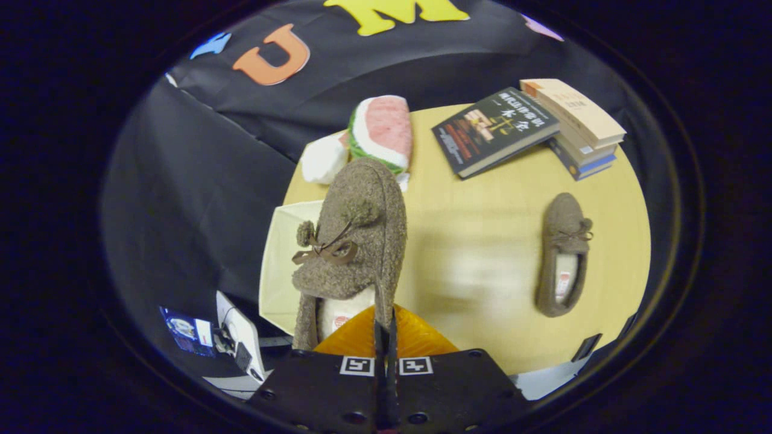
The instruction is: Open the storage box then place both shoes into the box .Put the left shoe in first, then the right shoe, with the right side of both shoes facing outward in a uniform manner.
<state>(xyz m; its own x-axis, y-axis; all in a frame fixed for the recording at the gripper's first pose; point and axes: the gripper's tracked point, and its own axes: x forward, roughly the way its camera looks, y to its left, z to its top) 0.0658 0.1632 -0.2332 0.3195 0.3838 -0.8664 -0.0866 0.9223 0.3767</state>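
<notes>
My gripper (386,328) is shut on the right side wall of a brown fuzzy shoe (356,235) with a bow and pompoms. That shoe hangs above the table, toe pointing away from me, and partly covers the cream storage box (278,265) standing at the table's left edge. The box's inside is mostly hidden behind the shoe. The second brown shoe (562,256) lies flat on the tan table (482,229) off to the right, its toe pointing away and its opening toward me.
A watermelon-slice plush (381,131) and a white plush piece (324,159) lie beyond the held shoe. A dark book (494,129) leans beside a stack of books (578,126) at the far right. A small white device (241,340) sits below the table at the left.
</notes>
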